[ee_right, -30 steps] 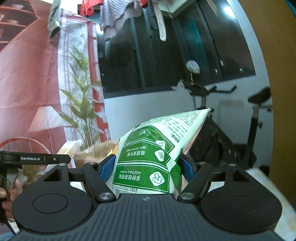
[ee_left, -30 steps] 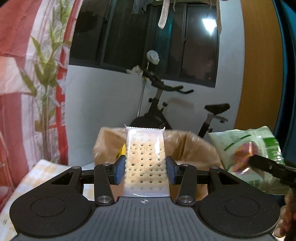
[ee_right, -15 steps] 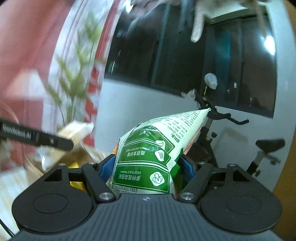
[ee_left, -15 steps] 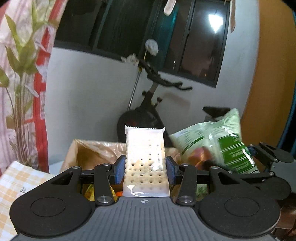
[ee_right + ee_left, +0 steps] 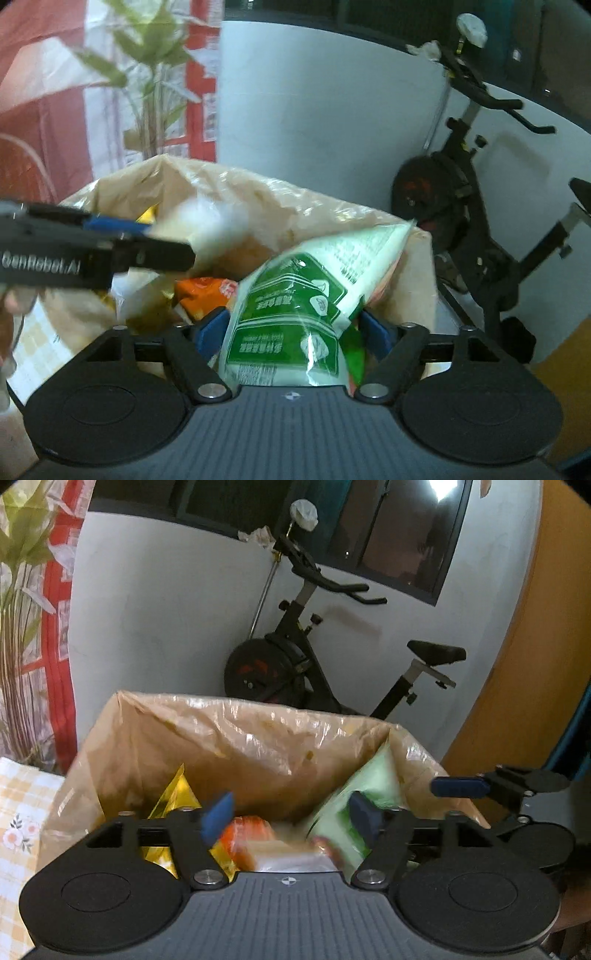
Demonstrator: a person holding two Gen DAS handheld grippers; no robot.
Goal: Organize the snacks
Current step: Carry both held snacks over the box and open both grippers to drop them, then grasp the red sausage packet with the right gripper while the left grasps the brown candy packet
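while both claws open, the brown bag (image 5: 258, 746) holds the green packet (image 5: 295, 306) and orange snacks (image 5: 207, 291).

Two tongs: the left tongs (image 5: 291, 818) and the right tongs (image 5: 295, 334). Ahead of both, one brown bag (image 5: 258, 746). Inside it, one green-and-white packet (image 5: 295, 314) between the right tongs, one orange packet (image 5: 203, 291), one yellow packet (image 5: 173, 794). One exercise bike (image 5: 295, 664) beyond.

Green packet (image 5: 354, 805) is motion-blurred in the left wrist view; its print cannot be read there. A white smear (image 5: 207, 221) above the bag (image 5: 295, 206) is too blurred to identify. Bag floor is hidden by snacks. Bike (image 5: 480, 206) is cut off at right.
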